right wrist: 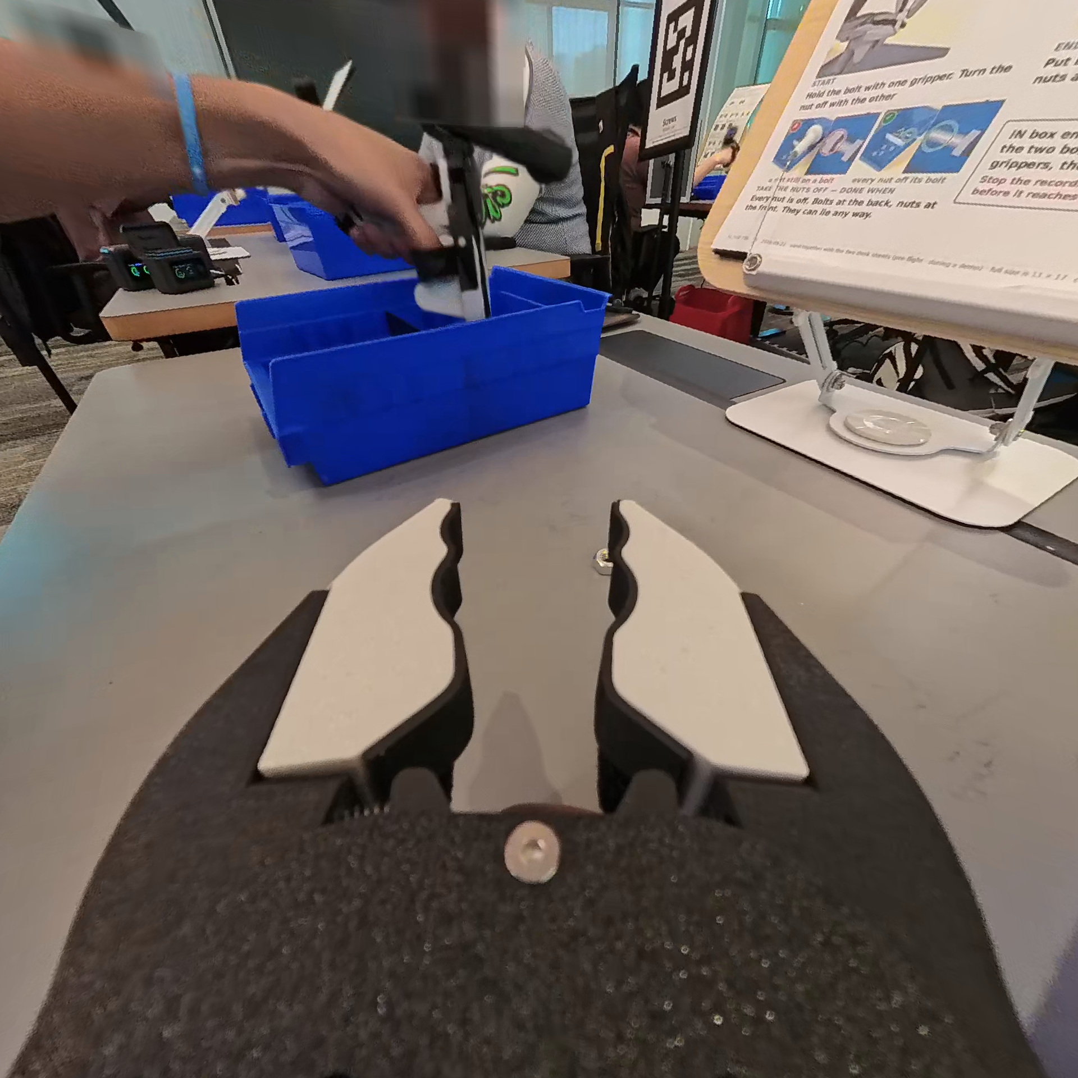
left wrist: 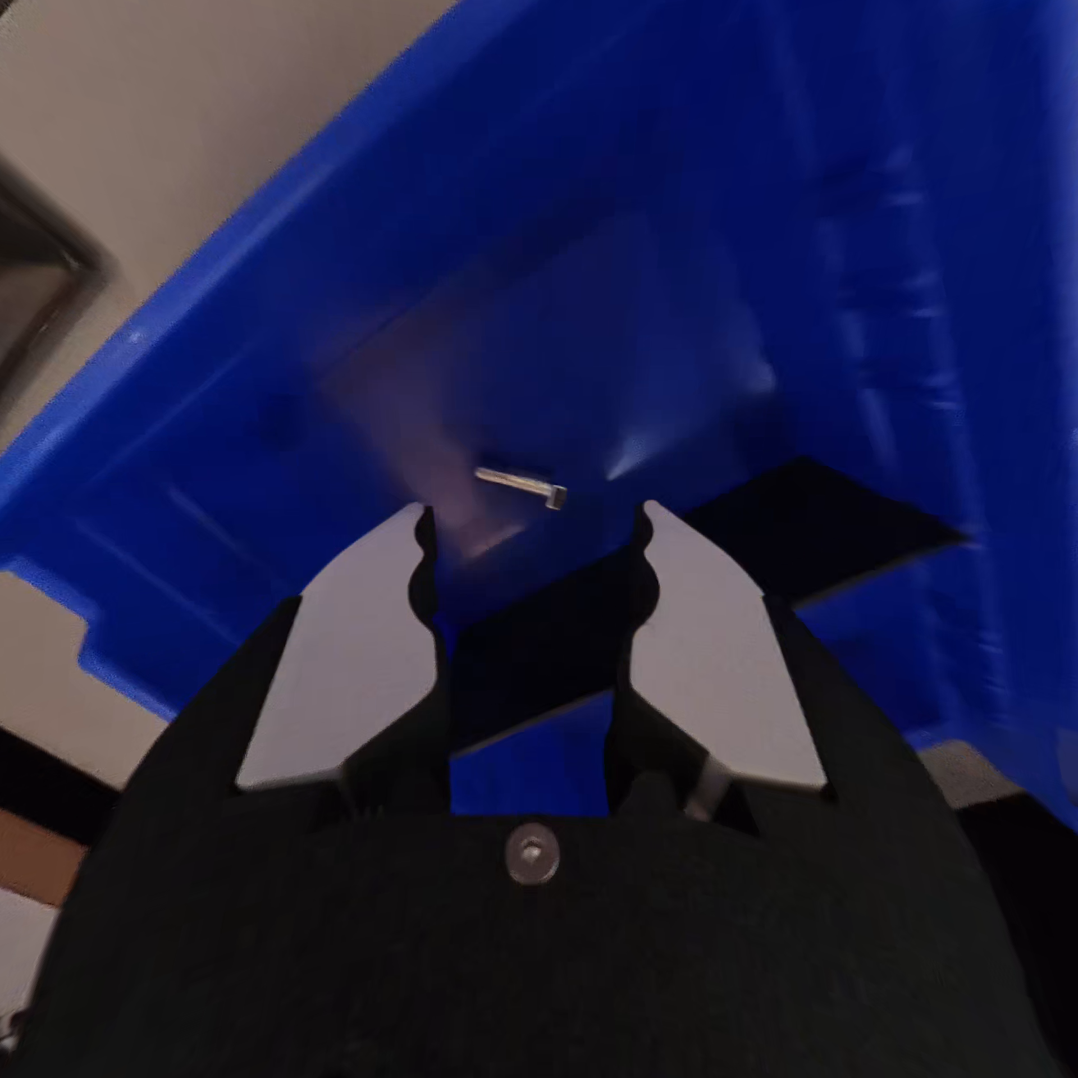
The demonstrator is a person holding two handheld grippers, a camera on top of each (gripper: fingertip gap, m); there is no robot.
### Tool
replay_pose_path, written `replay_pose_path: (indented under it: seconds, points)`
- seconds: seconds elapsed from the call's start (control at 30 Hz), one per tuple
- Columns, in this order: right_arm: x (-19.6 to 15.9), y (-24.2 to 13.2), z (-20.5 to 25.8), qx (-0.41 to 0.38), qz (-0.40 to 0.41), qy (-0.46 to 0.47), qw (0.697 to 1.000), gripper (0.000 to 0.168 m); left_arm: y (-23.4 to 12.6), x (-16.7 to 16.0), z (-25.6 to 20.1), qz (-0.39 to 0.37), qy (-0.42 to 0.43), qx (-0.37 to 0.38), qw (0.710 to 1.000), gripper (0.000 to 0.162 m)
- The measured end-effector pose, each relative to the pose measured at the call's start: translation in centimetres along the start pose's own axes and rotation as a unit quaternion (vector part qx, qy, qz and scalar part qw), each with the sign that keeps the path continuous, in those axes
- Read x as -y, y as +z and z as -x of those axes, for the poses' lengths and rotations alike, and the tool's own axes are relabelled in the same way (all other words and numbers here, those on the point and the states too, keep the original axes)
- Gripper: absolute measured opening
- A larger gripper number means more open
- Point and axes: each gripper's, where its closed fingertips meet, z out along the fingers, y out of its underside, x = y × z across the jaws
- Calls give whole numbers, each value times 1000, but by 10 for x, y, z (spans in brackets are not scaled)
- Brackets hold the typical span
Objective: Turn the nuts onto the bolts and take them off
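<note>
In the left wrist view a silver bolt (left wrist: pixel 521 487) lies on the floor of the blue bin (left wrist: pixel 583 233), just beyond my left gripper (left wrist: pixel 534 510), which is open, empty and reaches down into the bin over a black divider (left wrist: pixel 816 513). In the right wrist view my right gripper (right wrist: pixel 534 510) is open and empty, low over the grey table (right wrist: pixel 175 554). A small silver nut (right wrist: pixel 601 562) lies on the table beside the right fingertip. The blue bin (right wrist: pixel 420 385) stands farther back, with the left gripper (right wrist: pixel 461 280) dipped into it, held by a hand.
A white stand (right wrist: pixel 898 449) with an instruction sheet (right wrist: pixel 904 146) stands at the right of the table. A dark pad (right wrist: pixel 682 364) lies behind the bin. Other tables with blue bins, devices and seated people are in the background. About 40 cm separates my left fingertips from my right.
</note>
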Motion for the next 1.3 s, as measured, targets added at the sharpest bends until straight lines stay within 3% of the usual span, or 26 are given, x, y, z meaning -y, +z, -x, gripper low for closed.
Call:
replay_pose_path:
  seconds: [0.23,0.33,0.47,0.63,0.73,0.87,0.97,1.07,1.2,1.3]
  points:
    - [3,-2,1,-2,-2,-11,1000,48,37,-10,12,87,100,39,990,63]
    - [4,-2,0,-2,-3,-11,1000,48,46,-15,17,118,102,57,986,59]
    - [3,-2,1,-1,-2,-10,1000,48,50,-14,6,113,95,17,989,40]
    - [3,-2,2,0,-1,-11,1000,48,48,-19,10,113,98,28,988,39]
    - [3,-2,2,0,-1,-15,1000,48,35,-16,10,72,104,33,991,39]
    - [3,-2,2,0,-1,-16,1000,48,-24,14,-5,-107,114,21,987,39]
    - [3,-1,3,5,-2,-6,1000,48,-85,31,-42,-278,146,8,949,39]
    - [4,-1,4,16,-1,4,1000,48,-135,33,-101,-426,203,5,882,39]
    - [6,4,11,51,17,21,998,51,-166,26,-192,-538,302,41,786,38]
    - [24,6,32,147,26,124,981,58,-173,22,-261,-587,386,61,709,38]
